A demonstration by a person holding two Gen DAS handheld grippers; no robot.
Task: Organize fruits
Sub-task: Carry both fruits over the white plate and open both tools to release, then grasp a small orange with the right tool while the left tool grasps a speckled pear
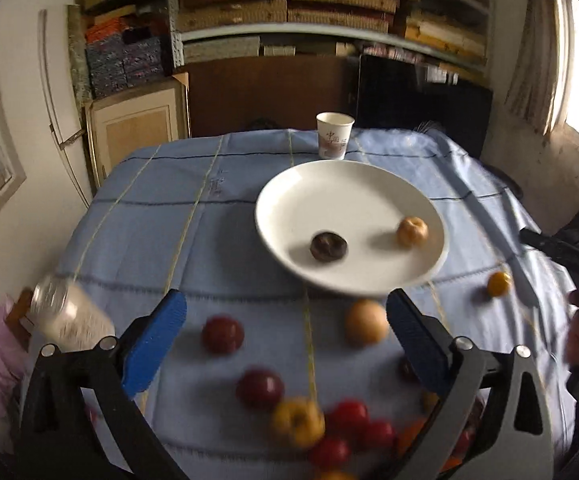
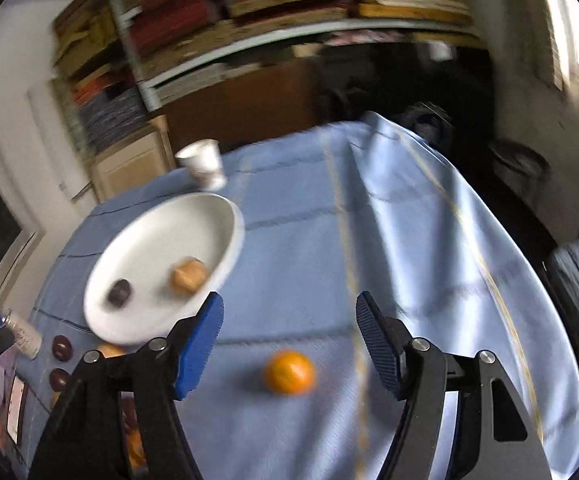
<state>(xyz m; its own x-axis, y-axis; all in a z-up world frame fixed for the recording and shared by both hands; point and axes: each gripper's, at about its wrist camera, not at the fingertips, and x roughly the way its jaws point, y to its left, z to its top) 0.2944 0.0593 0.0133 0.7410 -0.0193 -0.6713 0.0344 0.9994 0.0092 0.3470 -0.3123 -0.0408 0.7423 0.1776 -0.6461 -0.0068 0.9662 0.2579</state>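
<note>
1. A blue-clothed counter [image 1: 217,240] stands before packed shelves [image 1: 329,0].
2. Left tongs [image 1: 285,332] gape wide, empty; right tongs [image 2: 289,336] stand half-open, empty, over an orange [image 2: 289,372].
3. The plate [image 1: 329,196] holds two fruits; the rest lie scattered on the cloth.

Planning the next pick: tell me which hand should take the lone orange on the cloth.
Right, probably. The orange lies just ahead of the right gripper, roughly centred between its open, empty jaws. The left gripper, also open, faces the red and tan fruits; there the orange sits far to one side.
</note>
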